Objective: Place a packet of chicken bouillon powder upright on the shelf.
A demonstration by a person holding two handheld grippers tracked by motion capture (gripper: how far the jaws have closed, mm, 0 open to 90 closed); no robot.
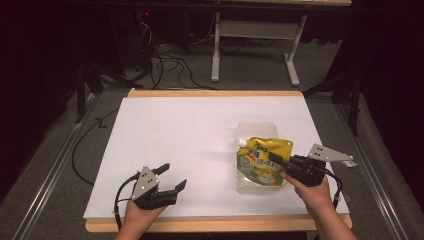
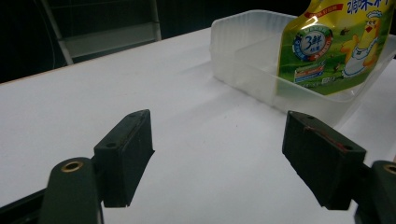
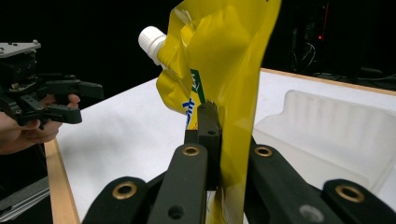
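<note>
- Right gripper: my jaws are clamped on the yellow spout pouch, which hangs over the clear plastic tray on the white table.
- Left gripper: jaws spread wide with nothing between them, low over the table's near left, well apart from the tray.

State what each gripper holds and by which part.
Right gripper clamps the yellow spout pouch by its flat edge; left gripper holds nothing.

A white sheet covers the wooden table; cables trail behind.
</note>
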